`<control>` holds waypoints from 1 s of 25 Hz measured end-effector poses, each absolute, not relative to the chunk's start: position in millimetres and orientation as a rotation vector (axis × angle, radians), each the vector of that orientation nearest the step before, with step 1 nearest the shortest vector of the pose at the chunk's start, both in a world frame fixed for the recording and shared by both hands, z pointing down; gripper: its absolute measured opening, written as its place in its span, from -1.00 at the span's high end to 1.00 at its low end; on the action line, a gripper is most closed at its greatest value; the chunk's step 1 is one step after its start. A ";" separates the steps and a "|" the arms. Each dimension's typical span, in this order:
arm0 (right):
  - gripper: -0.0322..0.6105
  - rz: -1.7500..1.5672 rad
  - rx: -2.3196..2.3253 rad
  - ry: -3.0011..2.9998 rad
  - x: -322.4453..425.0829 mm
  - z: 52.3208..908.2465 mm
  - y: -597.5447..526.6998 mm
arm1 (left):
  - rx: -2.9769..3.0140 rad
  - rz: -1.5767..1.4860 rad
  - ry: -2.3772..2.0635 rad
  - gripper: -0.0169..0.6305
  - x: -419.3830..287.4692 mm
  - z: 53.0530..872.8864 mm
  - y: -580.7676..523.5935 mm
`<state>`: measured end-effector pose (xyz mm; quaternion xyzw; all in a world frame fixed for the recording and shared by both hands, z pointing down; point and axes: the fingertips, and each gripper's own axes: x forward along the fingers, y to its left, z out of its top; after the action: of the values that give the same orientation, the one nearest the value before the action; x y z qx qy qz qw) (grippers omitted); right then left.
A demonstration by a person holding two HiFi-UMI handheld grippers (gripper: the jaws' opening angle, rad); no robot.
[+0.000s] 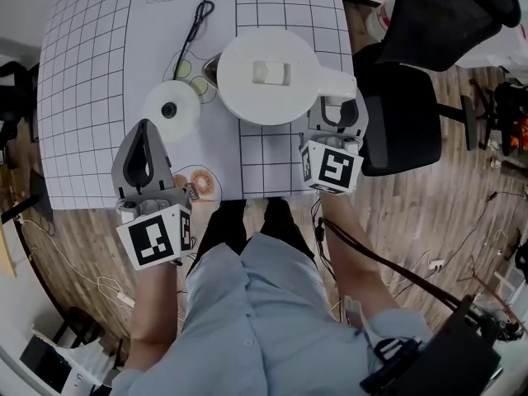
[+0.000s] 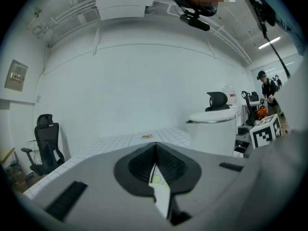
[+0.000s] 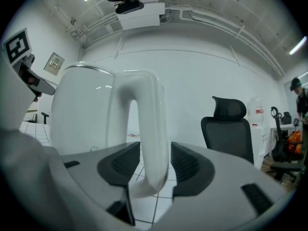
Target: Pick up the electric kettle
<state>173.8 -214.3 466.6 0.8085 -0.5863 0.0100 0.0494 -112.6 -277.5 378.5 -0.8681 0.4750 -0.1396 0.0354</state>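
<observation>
The white electric kettle [image 1: 266, 76] stands on the gridded table [image 1: 82, 73], its handle [image 1: 334, 82] pointing right. My right gripper [image 1: 338, 106] is at that handle. In the right gripper view the handle [image 3: 147, 129] stands upright between the jaws of the right gripper [image 3: 154, 160], with a gap showing on the right pad's side, so the gripper is open. The kettle's round white base [image 1: 171, 110] lies left of the kettle, with its black cord [image 1: 196, 23] running to the far edge. My left gripper [image 1: 146, 126] is shut and empty just in front of the base.
A black office chair [image 1: 412, 73] stands close to the table's right edge, beside my right hand. Printed pictures, one of a donut [image 1: 200, 181], lie flat near the table's front edge. A person [image 2: 266, 88] stands far off in the room.
</observation>
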 end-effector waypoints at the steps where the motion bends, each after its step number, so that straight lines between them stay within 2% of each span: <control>1: 0.32 0.046 2.461 -1.785 171.9 470.2 -209.2 | -2.665 -0.425 1.460 0.95 -113.0 377.6 -276.9; 8: 0.31 0.138 2.409 -1.855 147.9 469.3 -173.9 | -2.688 -0.382 1.502 0.95 -114.9 376.5 -265.3; 17: 0.36 0.074 2.242 -2.102 104.9 400.8 -146.4 | -2.667 -0.208 1.596 0.95 -101.2 345.3 -221.0; 25: 0.78 -0.161 2.076 -2.354 59.8 323.2 -149.2 | -2.597 -0.056 1.613 0.95 -95.8 301.9 -196.2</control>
<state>59.8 -149.2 323.2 0.6606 -0.7490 -0.0511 -0.0009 -95.8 -196.2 301.9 -0.8486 0.5270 -0.0182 0.0419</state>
